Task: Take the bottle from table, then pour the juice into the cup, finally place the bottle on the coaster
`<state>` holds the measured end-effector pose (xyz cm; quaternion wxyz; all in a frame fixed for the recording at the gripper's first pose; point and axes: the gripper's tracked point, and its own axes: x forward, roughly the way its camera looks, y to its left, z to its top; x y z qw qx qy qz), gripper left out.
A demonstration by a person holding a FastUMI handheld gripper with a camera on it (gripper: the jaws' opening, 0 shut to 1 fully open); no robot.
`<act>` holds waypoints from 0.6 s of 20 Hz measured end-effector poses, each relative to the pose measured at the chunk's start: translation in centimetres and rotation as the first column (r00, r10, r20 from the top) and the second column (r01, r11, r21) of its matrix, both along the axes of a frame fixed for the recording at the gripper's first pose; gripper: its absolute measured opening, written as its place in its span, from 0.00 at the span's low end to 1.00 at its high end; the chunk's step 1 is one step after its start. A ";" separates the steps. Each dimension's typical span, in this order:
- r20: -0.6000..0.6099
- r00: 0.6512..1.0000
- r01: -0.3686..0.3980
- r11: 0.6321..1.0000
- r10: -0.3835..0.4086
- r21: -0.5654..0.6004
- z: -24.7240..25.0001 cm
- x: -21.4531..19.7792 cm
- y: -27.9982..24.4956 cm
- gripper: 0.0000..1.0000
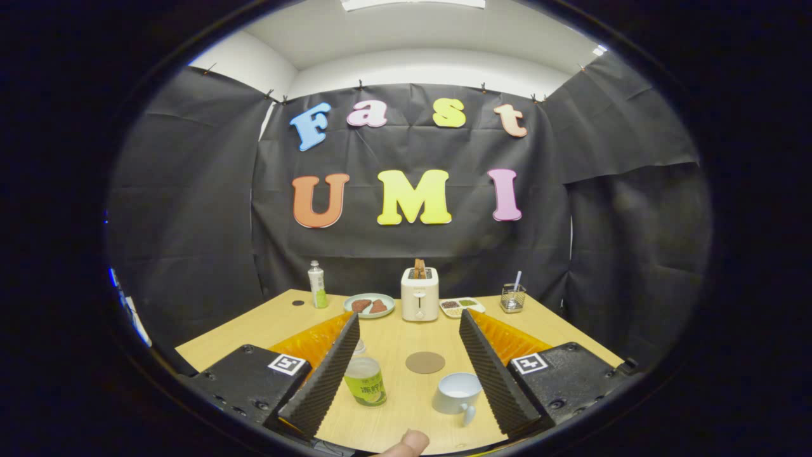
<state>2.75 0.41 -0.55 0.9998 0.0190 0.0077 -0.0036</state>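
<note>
A small clear bottle (pixel 366 379) with a green label stands on the wooden table (pixel 266 324), close beside my left finger (pixel 327 374). A white cup (pixel 458 393) with its handle toward me rests near my right finger (pixel 491 374). Farther ahead, between the two, lies a round brown coaster (pixel 425 362). My gripper (pixel 409 324) is open wide above the table, with nothing pressed between its fingers. A fingertip (pixel 407 444) of a person's hand shows at the near edge.
At the back of the table stand a second bottle (pixel 316 285), a plate with food (pixel 369 305), a white toaster (pixel 419 293), a small divided dish (pixel 462 306) and a wire holder (pixel 512 297). A dark spot (pixel 298 303) marks the table's far left.
</note>
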 end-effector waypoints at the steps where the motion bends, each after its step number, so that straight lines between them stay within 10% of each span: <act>1: -0.006 1.000 0.001 1.000 -0.001 0.006 -0.2 0.2 0.0 1.00; 12: -0.047 0.998 0.027 0.997 -0.031 -0.070 -3.6 3.1 3.4 1.00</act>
